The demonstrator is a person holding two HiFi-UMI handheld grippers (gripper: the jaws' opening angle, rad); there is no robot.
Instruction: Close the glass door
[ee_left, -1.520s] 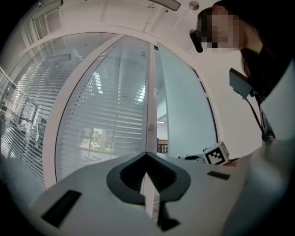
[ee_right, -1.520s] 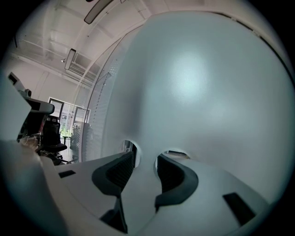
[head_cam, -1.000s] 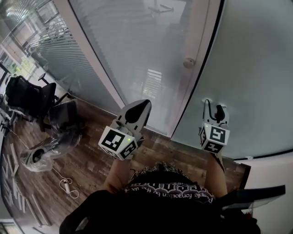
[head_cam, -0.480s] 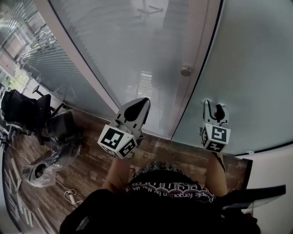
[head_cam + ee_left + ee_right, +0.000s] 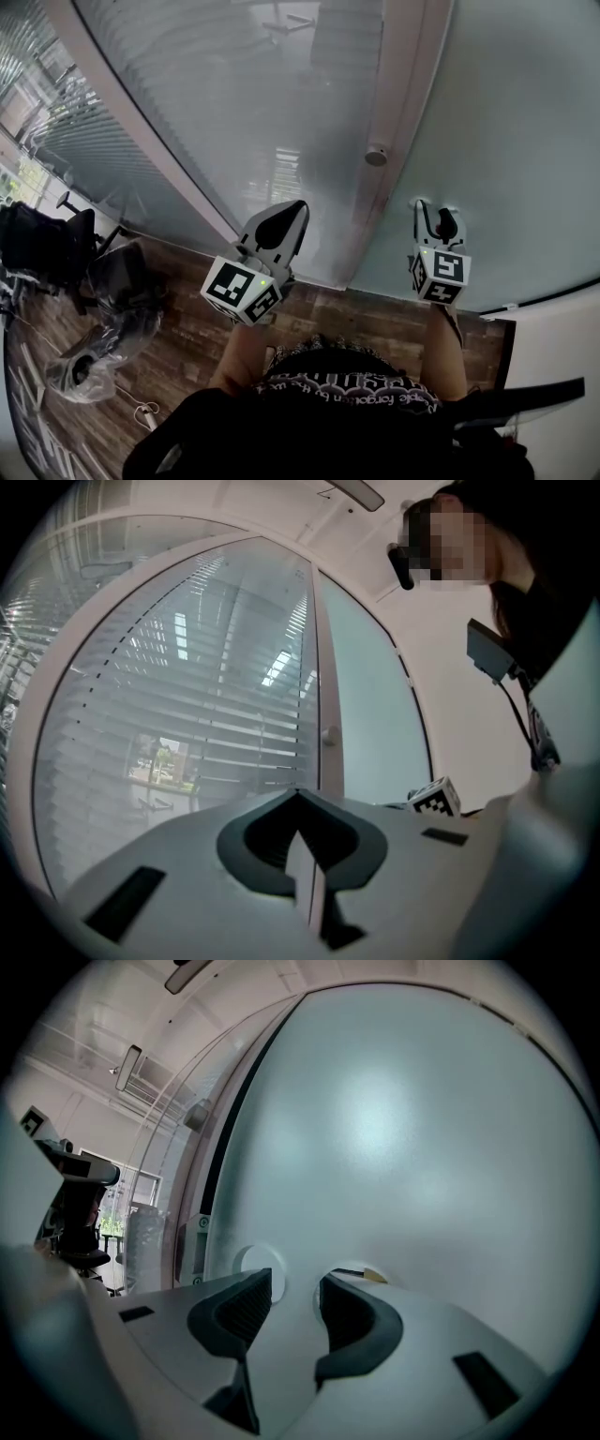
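Against the glass door [image 5: 525,122], right tongs [image 5: 438,212] stay pressed, jaws apart.

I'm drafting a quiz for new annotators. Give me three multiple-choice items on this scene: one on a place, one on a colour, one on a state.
1. Where do the black wheeled office chairs stand in the head view?
A) far left
B) far right
C) between the grippers

2. What colour is the wood plank floor?
A) white
B) brown
C) green

3. How do the right gripper's jaws stand?
A) shut
B) clamped on a handle
C) apart, empty

Answers:
1 A: the chairs sit at the picture's left edge.
2 B: brown planks show below the frosted glass door.
3 C: the right gripper view shows a gap with only glass beyond.
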